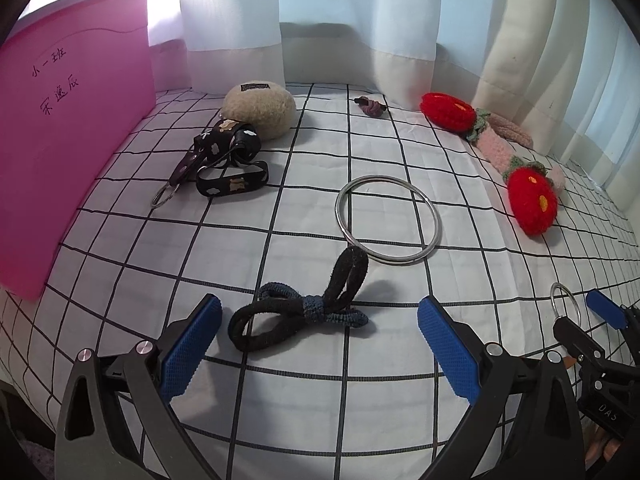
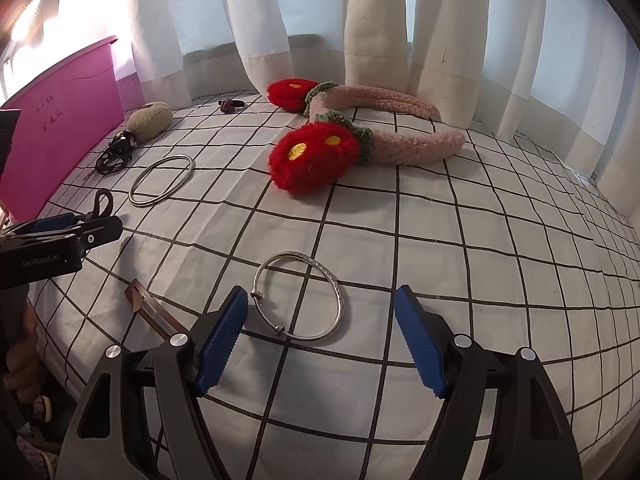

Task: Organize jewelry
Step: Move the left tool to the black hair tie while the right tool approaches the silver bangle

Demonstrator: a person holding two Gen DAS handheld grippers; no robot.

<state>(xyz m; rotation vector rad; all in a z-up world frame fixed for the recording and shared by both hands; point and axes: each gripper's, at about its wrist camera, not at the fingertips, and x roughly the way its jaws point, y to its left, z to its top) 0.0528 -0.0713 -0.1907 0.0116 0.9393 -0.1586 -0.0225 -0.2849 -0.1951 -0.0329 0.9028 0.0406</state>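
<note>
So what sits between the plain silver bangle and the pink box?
In the left wrist view, the black patterned strap with its key ring, on checked sheet, between bangle and box.

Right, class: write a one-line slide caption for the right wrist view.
Open right gripper poised over a silver cuff bangle on the grid-patterned sheet, red-flower headband behind.

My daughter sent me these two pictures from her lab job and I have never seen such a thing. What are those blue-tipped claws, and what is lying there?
No robot: a person holds two hand grippers, each with a camera looking along its blue fingers. The left gripper, open, faces a dark hair tie; beyond lie a plain silver ring bangle, a keychain strap and a pink box. The right gripper, open, faces a silver cuff bangle; behind is a pink headband with red flowers. Everything rests on a checked cloth. Nothing is held.
</note>
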